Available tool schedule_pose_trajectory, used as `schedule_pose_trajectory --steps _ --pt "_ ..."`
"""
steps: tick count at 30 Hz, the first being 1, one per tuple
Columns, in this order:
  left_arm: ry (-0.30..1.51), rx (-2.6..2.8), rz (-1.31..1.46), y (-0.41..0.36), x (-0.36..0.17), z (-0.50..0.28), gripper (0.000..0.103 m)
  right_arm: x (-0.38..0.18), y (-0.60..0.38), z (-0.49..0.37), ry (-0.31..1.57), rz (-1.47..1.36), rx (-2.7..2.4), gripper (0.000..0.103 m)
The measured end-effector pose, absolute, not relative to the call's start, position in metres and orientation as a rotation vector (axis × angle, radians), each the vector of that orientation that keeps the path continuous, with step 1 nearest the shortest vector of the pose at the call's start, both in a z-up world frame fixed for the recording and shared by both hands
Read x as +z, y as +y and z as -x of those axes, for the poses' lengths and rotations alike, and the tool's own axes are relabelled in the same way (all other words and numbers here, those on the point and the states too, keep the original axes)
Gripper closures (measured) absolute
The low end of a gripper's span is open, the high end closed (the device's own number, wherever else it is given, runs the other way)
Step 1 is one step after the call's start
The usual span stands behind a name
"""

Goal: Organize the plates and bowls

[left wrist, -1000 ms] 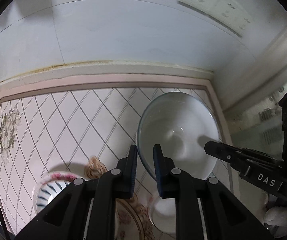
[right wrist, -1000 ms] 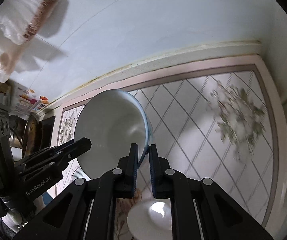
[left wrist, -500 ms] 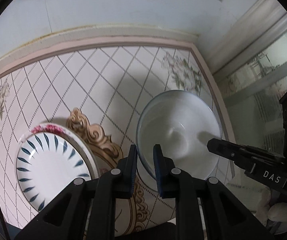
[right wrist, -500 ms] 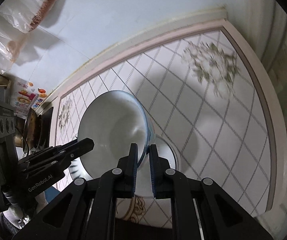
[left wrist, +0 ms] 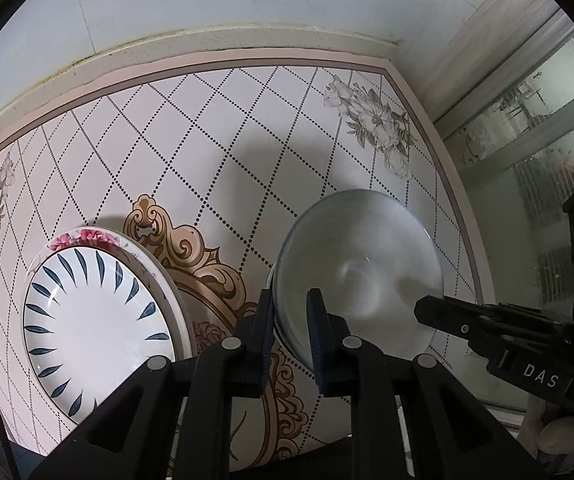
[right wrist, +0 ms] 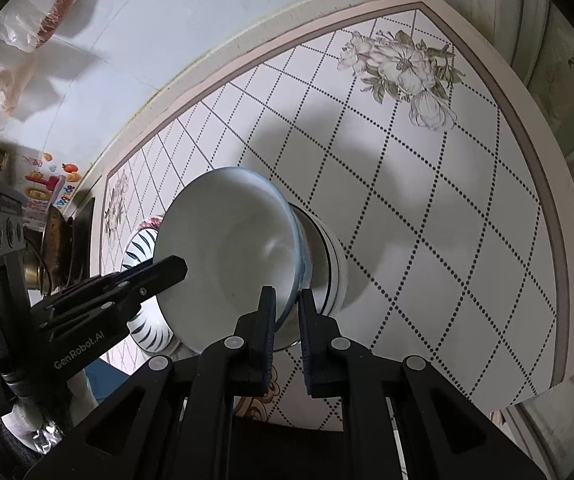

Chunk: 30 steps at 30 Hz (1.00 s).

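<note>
Bowl (left wrist: 357, 276) is pinched at opposite rim pts by L gripper (left wrist: 290, 334) and R gripper (right wrist: 287, 332), tilted, held above a second bowl (right wrist: 329, 260) just beyond R tips. Stack target judged directly under; patterned plate (left wrist: 99, 320) is left of L gripper.

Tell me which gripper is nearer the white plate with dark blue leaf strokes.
Left. The left gripper grips the near-left rim of the pale blue-rimmed bowl, right beside the white leaf-stroke plate. The right gripper clamps the bowl's opposite rim, farther away.
</note>
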State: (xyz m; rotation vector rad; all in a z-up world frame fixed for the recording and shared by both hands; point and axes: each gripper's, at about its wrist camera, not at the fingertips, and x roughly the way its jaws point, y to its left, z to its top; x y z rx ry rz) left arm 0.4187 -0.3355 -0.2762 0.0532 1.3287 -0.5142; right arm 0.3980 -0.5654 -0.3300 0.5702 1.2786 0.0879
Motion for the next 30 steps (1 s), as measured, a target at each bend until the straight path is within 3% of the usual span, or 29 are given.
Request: schedule_pose_trajectory --steps 25,28,30 --pt "1.366 -0.48 -0.128 -0.341 -0.285 -0.41 0.088 -0.348 -0.568 -0.399 1.339 -0.594 0.073 0.088" --pt "1.357 -0.483 -0.135 -0.339 -0.272 -0.406 0.088 -0.339 -0.565 -0.398 1.343 -0.556 0.057 0.085" --pt "1.349 -0.489 -0.143 -0.337 -0.261 -0.405 0.088 -0.329 -0.561 -0.396 1.338 -0.518 0.048 0.077"
